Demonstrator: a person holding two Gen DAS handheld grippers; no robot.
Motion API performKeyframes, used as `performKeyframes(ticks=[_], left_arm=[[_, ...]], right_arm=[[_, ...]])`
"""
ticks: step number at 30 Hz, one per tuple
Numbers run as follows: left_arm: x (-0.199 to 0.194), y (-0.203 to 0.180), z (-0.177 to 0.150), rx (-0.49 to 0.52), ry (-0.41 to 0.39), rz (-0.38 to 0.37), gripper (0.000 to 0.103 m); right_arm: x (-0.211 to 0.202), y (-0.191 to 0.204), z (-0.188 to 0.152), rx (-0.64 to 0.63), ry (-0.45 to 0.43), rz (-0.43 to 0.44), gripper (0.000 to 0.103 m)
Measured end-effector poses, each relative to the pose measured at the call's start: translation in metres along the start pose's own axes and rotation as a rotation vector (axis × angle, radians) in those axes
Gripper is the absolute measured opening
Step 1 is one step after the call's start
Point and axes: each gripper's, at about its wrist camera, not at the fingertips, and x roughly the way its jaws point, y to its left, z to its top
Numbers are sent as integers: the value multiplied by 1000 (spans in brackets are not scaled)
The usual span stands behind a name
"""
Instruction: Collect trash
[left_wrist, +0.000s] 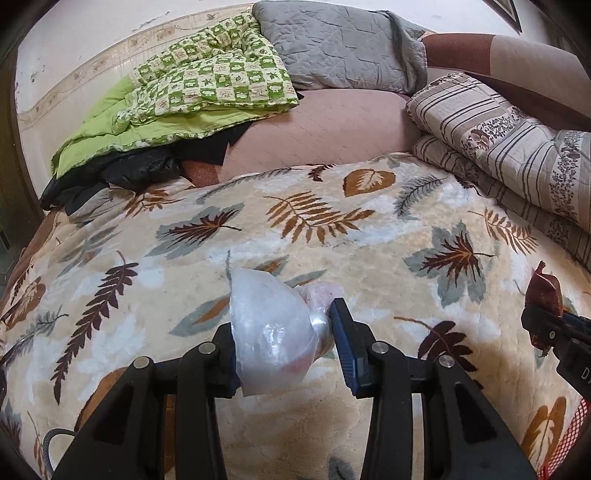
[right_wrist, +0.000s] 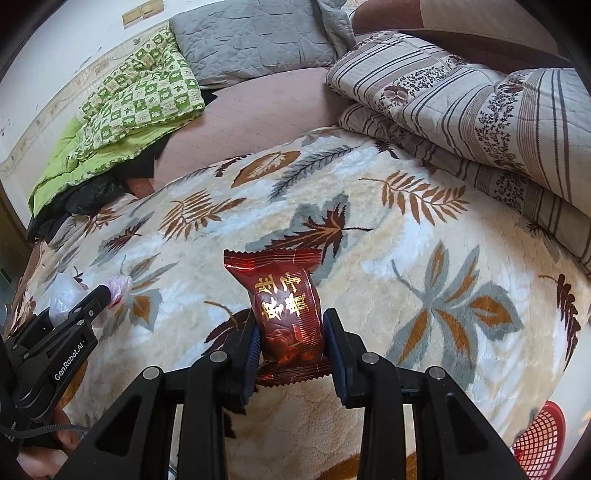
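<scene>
Over the leaf-patterned blanket (left_wrist: 332, 236), I am clamping a crumpled plastic bag (left_wrist: 273, 332) in my left gripper (left_wrist: 284, 343) and a red snack wrapper (right_wrist: 288, 310) in my right gripper (right_wrist: 291, 343), carrying both toward the red basket (right_wrist: 543, 439).

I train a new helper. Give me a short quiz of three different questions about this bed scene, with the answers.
1. True or false: the right gripper holds a red snack wrapper.
2. What does the left gripper hold?
A. a clear plastic bag
B. a spoon
C. a sock
3. Fill in: the red mesh basket shows at the lower ______ edge of the right wrist view.

Key: 1 true; 2 A; 3 right.
</scene>
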Motion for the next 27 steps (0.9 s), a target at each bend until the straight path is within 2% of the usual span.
performKeyframes(ticks=[27], left_arm=[[-4,-7,-3,17,-1,-43,40]], right_arm=[[-7,-2,3,-10,-16,-6,35]])
